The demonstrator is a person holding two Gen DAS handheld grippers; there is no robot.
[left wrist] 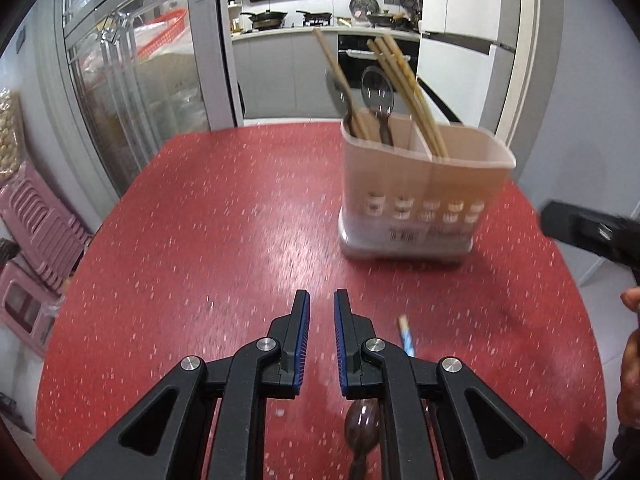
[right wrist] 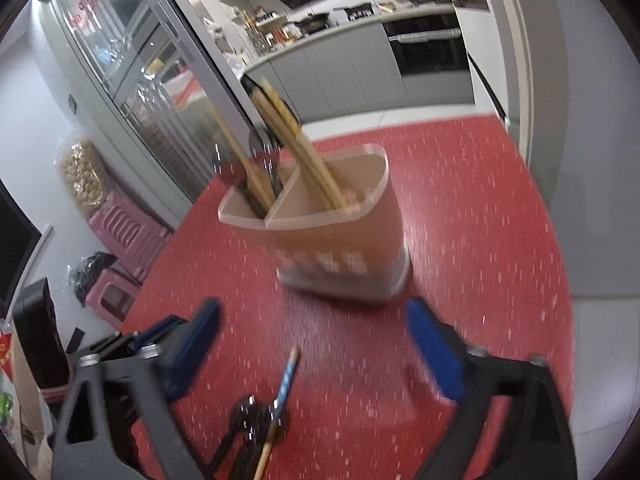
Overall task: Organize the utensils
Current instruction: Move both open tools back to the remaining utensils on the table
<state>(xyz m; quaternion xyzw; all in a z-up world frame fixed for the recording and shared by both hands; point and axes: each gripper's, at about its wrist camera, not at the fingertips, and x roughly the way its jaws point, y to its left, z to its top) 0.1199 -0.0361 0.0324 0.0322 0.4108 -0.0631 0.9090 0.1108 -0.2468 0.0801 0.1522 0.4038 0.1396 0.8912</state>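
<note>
A translucent two-compartment utensil holder stands on the red table, holding wooden chopsticks and a dark spoon. It also shows in the right wrist view. My left gripper is slightly open and empty, low over the table. Below it lie a dark spoon and a blue-patterned chopstick. My right gripper is wide open and empty, short of the holder. The chopstick and dark spoon lie between its fingers.
A glass cabinet and pink stools stand left of the table. The kitchen counter lies beyond. The right gripper's body and a hand show at the right edge of the left wrist view.
</note>
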